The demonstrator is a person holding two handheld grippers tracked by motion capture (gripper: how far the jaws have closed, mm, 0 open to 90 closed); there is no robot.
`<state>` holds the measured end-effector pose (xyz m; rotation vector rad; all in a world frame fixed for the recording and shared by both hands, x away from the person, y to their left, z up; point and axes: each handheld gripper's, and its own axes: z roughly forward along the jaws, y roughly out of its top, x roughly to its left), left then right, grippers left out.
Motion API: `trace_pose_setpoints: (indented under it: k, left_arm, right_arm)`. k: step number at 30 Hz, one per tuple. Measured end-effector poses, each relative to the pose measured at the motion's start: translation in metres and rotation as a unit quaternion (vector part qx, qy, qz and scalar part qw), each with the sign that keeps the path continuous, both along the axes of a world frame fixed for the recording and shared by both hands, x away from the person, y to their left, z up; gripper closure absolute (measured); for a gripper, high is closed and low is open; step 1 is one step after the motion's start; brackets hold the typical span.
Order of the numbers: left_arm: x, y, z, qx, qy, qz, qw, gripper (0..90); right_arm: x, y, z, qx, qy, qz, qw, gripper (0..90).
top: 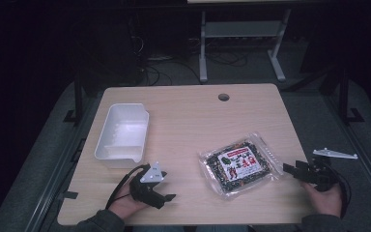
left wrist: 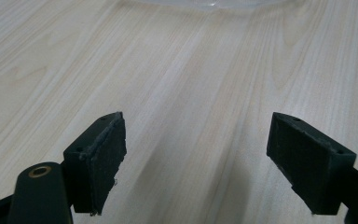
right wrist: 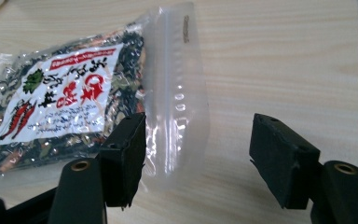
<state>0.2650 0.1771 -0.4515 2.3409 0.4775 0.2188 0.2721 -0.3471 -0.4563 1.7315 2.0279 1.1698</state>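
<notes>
A clear zip bag of dark dried food [top: 239,164] with a white and red label lies flat on the wooden table [top: 198,111], right of centre. My right gripper [top: 290,169] sits low at the bag's right edge. In the right gripper view its jaws stand apart around the bag's clear sealed strip [right wrist: 177,93], and the pads [right wrist: 130,154] are not pressing on it. My left gripper [top: 166,198] rests near the table's front left, open over bare wood [left wrist: 196,158] with nothing between its jaws.
A white plastic tub [top: 123,135] stands at the table's left, just beyond the left gripper; its rim [left wrist: 205,3] edges the top of the left gripper view. A cable hole [top: 223,97] is at the back centre. The table's right edge lies close to the right hand.
</notes>
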Motion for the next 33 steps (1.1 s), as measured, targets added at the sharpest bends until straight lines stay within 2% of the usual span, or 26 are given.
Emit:
trace_pose_setpoints:
  k: [9,16,26,28,29,30,33]
  left_arm:
    - [0.0,0.0,0.0,0.0,0.0,0.0,1.0,19.2]
    - [0.0,0.0,0.0,0.001,0.0,-0.001,1.0,19.3]
    - [0.0,-0.002,-0.001,0.005,0.0,-0.004,1.0,19.4]
    - [0.0,-0.002,-0.001,0.005,0.0,-0.004,1.0,19.4]
    - [0.0,-0.002,-0.001,0.005,0.0,-0.004,1.0,19.4]
    - [0.0,-0.003,-0.001,0.006,0.0,-0.004,1.0,19.4]
    - [0.0,-0.003,-0.001,0.004,0.0,-0.004,1.0,19.4]
  right_arm:
    - [0.002,-0.002,-0.01,0.024,0.03,0.026,0.9989,50.0]
    - [0.003,0.001,-0.012,0.039,0.035,0.041,0.9978,56.6]
    - [0.007,0.004,-0.017,0.048,0.044,0.043,0.997,68.3]
    - [0.007,0.004,-0.016,0.053,0.039,0.04,0.997,75.9]
    - [0.007,0.004,-0.016,0.053,0.039,0.04,0.997,75.9]
    - [0.007,0.005,-0.015,0.054,0.04,0.041,0.9969,81.0]
    - [0.007,0.006,-0.013,0.058,0.033,0.042,0.9969,86.9]
